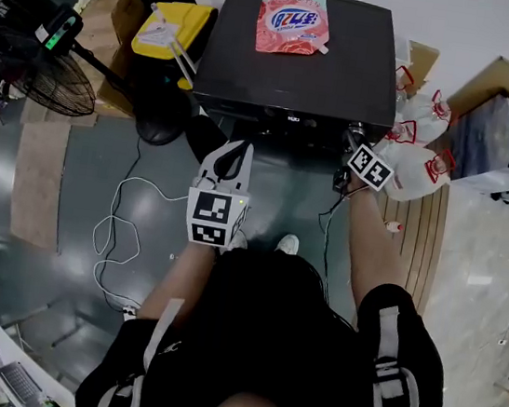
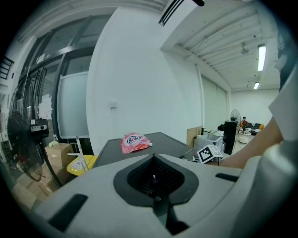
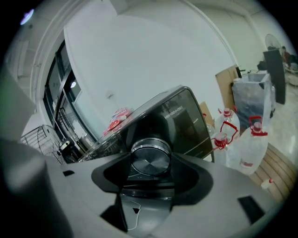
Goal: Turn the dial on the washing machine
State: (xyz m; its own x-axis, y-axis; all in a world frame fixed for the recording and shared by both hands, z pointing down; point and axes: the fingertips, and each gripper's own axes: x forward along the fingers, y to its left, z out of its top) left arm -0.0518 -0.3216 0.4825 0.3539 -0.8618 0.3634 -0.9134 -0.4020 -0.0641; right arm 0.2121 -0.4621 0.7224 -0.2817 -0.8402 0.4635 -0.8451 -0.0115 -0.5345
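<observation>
Gripping the dial [image 3: 150, 159], five o'clock on the washer [image 1: 293, 62], our right gripper [image 1: 351, 146] can twist; left gripper [image 1: 236, 151] hangs closed, empty.

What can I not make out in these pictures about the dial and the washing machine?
- Head view: the right gripper hides the dial.
- Right gripper view: the dial shows no readable mark, and the jaws cover the panel beside it.
- Right gripper view: the print on the washing machine is too small to read.
- Left gripper view: the left gripper blocks the machine's front.
</observation>
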